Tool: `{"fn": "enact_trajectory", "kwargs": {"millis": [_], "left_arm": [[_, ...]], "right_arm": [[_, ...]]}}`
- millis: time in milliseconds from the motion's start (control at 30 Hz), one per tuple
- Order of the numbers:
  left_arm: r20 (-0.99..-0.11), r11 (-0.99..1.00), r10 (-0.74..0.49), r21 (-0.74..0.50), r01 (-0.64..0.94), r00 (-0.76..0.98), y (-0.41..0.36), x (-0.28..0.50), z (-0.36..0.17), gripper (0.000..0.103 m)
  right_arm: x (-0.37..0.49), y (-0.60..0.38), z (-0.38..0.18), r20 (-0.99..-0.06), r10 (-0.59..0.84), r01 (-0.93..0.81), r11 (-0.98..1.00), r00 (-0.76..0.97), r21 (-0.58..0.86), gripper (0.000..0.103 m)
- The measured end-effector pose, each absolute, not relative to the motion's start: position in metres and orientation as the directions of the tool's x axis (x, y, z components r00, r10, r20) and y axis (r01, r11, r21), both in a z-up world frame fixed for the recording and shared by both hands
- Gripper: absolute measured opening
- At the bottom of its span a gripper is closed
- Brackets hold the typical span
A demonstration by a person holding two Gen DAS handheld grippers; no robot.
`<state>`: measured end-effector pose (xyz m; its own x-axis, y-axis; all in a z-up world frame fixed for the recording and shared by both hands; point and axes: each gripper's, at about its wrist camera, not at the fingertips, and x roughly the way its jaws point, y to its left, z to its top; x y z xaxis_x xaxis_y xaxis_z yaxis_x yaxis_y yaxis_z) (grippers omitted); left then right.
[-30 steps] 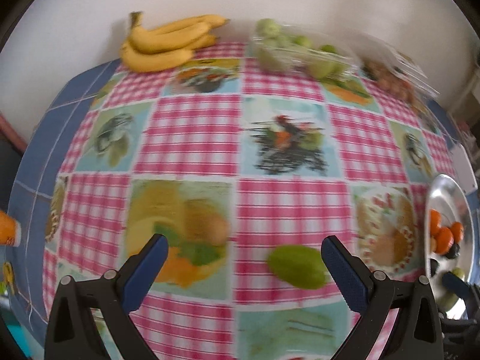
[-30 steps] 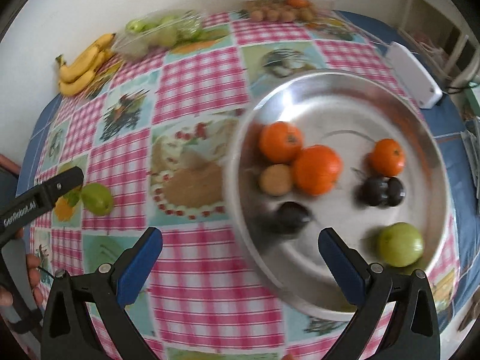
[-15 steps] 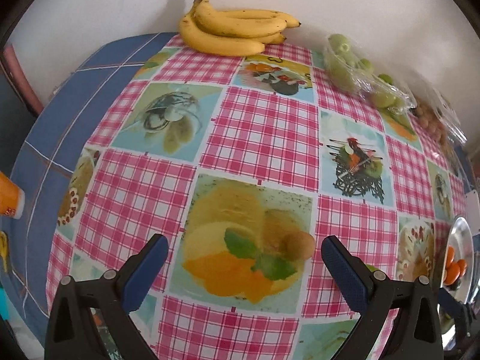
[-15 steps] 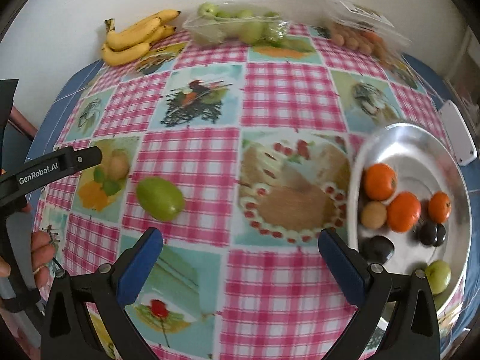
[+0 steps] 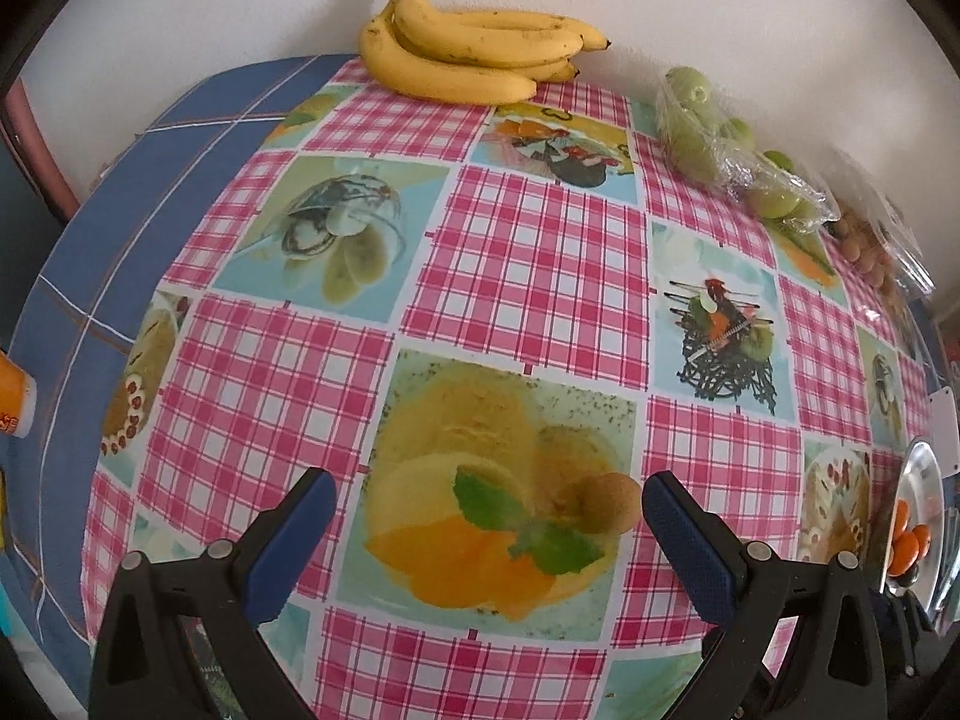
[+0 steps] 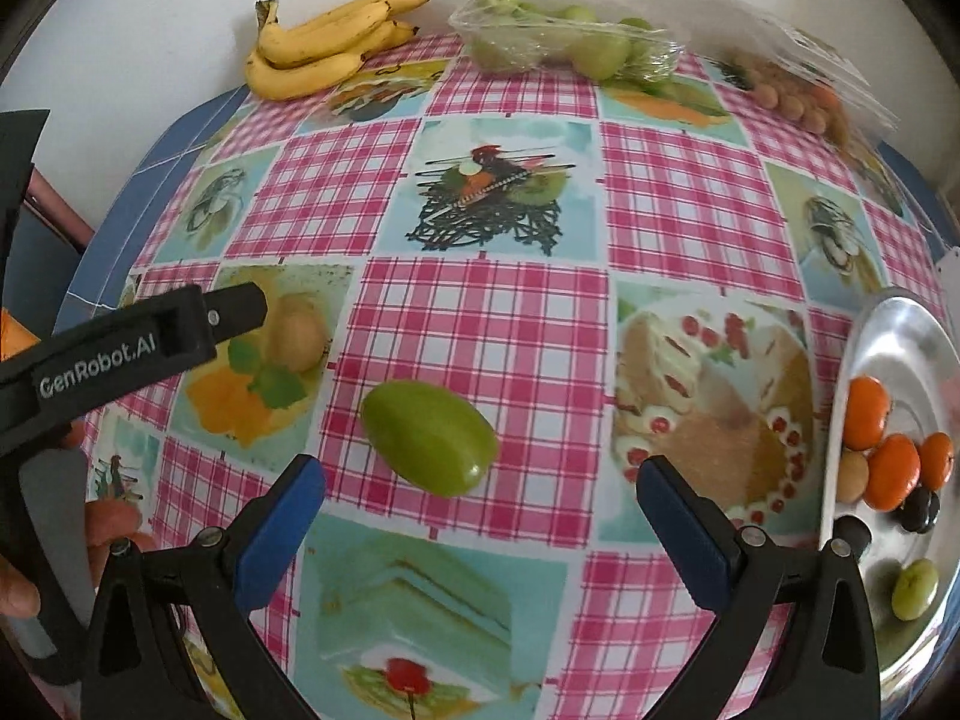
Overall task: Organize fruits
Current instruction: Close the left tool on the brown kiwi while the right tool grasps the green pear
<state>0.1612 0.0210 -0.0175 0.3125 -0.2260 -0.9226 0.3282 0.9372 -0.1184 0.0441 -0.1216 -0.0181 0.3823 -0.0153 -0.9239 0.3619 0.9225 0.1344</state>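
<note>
- My left gripper point(image 5: 483, 495) is spread wide with nothing in it, and a small brown fruit point(image 5: 611, 504) sits on the tablecloth point(image 5: 528, 276) just inside its right finger.
- That view misses the green fruit point(image 6: 429, 437) completely; only the right wrist camera gives me it, lying on a pink check square between the brown fruit point(image 6: 297, 333) and the silver plate point(image 6: 900, 330).
- My right gripper point(image 6: 480, 483) is also wide and empty, the green fruit just ahead of its gap.
- The right view opens up the plate: oranges point(image 6: 894, 471), a dark fruit, a small green one. The left view catches only a sliver of it point(image 5: 921, 468).
- Bananas point(image 5: 474, 63) and bagged green fruit point(image 5: 720, 144) lie far beyond the green fruit, by the wall, in both views.
</note>
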Motion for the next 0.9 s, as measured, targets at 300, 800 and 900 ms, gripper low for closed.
{"fn": "enact_trajectory", "kwargs": {"millis": [300, 800, 900], "left_arm": [[-0.934, 0.928, -0.248, -0.153, 0.341, 0.257, 0.017, 0.163, -0.025, 0.103], [-0.919, 0.876, -0.341, -0.233, 0.423, 0.199, -0.004, 0.156, -0.03, 0.072], [-0.916, 0.868, -0.356, -0.252, 0.428, 0.183, -0.007, 0.156, -0.032, 0.051]], "right_arm": [[0.062, -0.111, -0.029, -0.917, 0.013, 0.306, 0.941, 0.4, 0.147, 0.103], [0.067, -0.107, -0.031, -0.908, 0.018, 0.289, 0.945, 0.419, 0.152, 0.064], [0.066, -0.108, -0.032, -0.911, 0.02, 0.297, 0.942, 0.412, 0.155, 0.053]]}}
